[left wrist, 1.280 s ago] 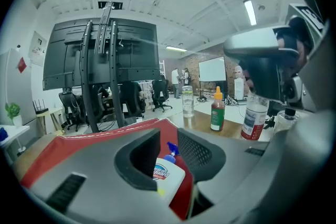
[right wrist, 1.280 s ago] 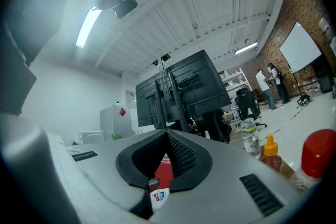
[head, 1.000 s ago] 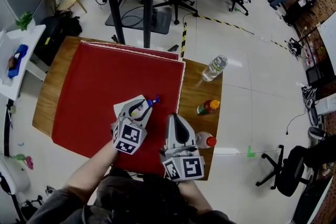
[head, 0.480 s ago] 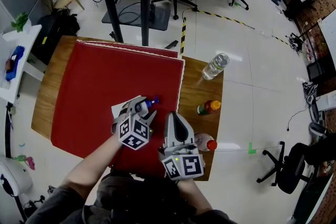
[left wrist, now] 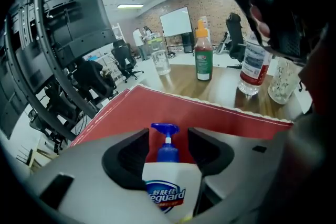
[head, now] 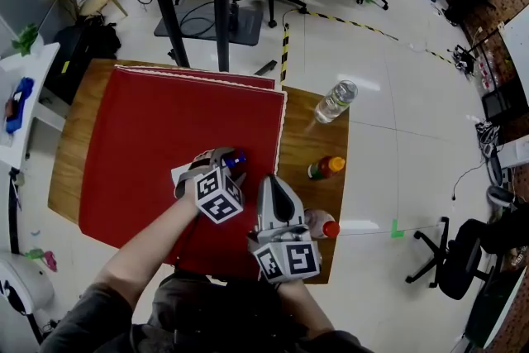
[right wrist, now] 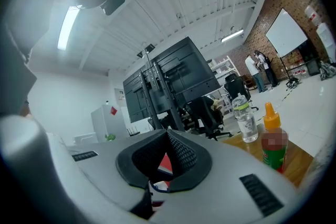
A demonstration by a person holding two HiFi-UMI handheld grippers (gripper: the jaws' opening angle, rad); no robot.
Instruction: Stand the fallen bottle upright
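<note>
Straddling a white plastic soap bottle (left wrist: 169,189) with a blue pump top, using the left tongs (head: 216,164): jaws opening, pads flanking the neck and shoulders, released and not pressing. Seemingly lying on its side near the 5 o'clock corner of a red cloth (head: 165,128) spread over a wooden counter (head: 318,136), pump toward 3 o'clock, so not yet upright.

Sitting just at 4 o'clock of that grip, the right tongs (head: 277,182), clenched tip to tip on nothing.

Likely to slip or swivel if pinched by the narrow neck rather than the broad body, given smooth plastic and a heavier low end. Could drag and ruck the cloth under the base while tilting up, leaving uneven footing and a fresh topple on release. Might also topple if let go before the base sits flat. Might swing into the right tongs, so close alongside.

Standing at 3 o'clock of the right tongs, near the counter's edge, a pale bottle with a red cap (head: 322,225); further toward 1 o'clock, a green bottle with an orange cap (head: 322,169) and a clear plastic water bottle (head: 336,102). In danger of a knock only from a wide, hurried sweep.
</note>
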